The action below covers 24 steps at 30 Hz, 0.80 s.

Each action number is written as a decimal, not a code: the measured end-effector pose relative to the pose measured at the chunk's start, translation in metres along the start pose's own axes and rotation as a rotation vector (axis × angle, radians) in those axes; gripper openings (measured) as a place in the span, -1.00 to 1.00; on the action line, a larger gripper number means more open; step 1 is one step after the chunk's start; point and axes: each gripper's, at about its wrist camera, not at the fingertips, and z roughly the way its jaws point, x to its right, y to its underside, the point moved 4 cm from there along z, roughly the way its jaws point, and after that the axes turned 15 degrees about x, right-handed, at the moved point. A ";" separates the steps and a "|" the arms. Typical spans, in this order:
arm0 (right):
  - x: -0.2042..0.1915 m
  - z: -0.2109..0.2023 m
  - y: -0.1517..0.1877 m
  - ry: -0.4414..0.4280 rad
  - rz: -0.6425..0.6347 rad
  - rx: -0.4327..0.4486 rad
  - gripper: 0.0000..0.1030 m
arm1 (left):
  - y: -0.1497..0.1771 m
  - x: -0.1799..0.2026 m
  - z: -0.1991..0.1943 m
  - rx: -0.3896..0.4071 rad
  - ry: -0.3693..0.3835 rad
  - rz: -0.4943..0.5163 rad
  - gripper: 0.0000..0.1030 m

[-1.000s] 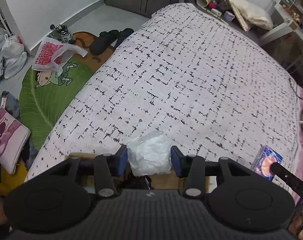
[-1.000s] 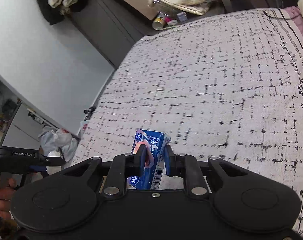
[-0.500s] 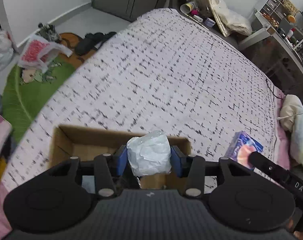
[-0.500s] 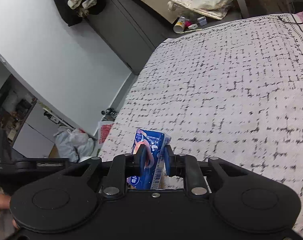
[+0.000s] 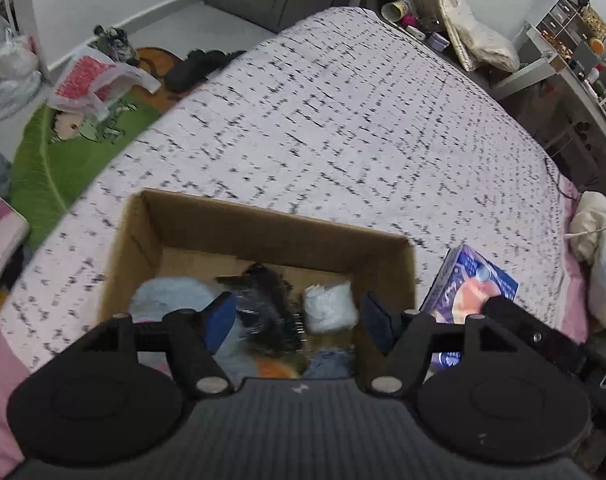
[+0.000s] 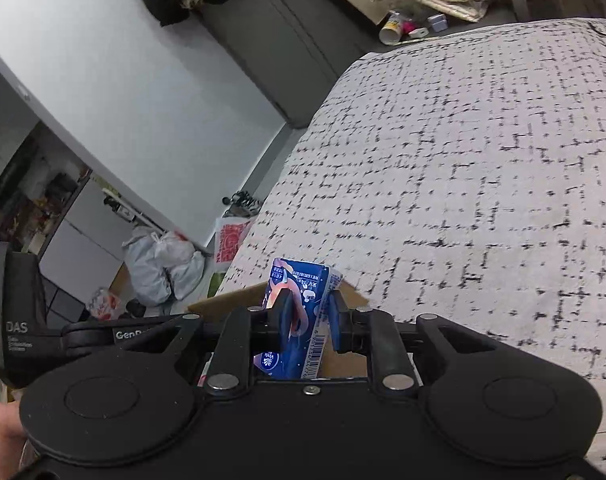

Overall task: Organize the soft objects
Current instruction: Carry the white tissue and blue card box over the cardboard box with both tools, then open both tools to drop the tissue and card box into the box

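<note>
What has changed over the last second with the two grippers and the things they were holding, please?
The left gripper has opened and let go of the white packet, which now lies in the cardboard box among other soft items. The right gripper stays shut on the blue tissue pack, beside the box.

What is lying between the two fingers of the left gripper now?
In the left wrist view, the open left gripper holds nothing; between its fingers show a dark furry item and a white packet, inside the box.

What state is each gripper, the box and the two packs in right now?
left gripper: open, above the box.
right gripper: shut on the blue tissue pack.
cardboard box: open-topped, on the bed, soft items inside.
white pack: free between the fingers, over or in the box.
</note>
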 end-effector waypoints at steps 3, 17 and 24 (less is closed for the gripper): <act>-0.010 0.006 0.004 -0.008 -0.017 -0.009 -0.63 | 0.001 -0.011 -0.009 0.018 -0.014 -0.024 0.34; -0.034 0.046 0.026 0.015 -0.093 -0.081 -0.62 | -0.001 -0.041 -0.032 0.056 -0.045 -0.084 0.46; -0.036 0.054 0.039 0.038 -0.139 -0.131 -0.45 | -0.004 -0.048 -0.045 0.090 -0.041 -0.073 0.52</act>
